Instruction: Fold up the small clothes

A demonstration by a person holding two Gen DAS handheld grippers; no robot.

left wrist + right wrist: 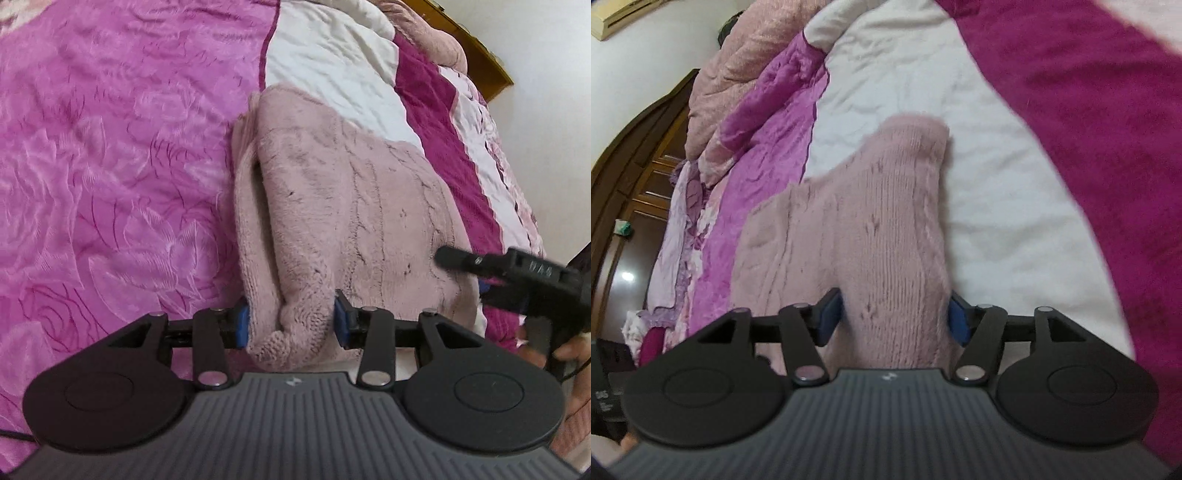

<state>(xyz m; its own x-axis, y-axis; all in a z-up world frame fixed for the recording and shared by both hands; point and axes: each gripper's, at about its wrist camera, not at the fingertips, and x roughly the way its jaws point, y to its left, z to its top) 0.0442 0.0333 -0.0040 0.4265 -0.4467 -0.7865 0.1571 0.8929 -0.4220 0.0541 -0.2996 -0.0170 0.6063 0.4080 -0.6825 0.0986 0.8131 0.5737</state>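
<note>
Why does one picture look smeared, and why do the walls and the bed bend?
Right wrist view: motion blur smears the pink knit sweater and the magenta blanket. Left wrist view: sharper. Both: the fisheye lens curves the edges; soft, even light, no glare.

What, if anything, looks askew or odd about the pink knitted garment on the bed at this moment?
The pink knitted garment is folded unevenly: along its left side a lower layer sticks out past the top layer, leaving an open gap. Dark specks also dot the knit. It lies half on the magenta quilt and half on the white sheet.
</note>
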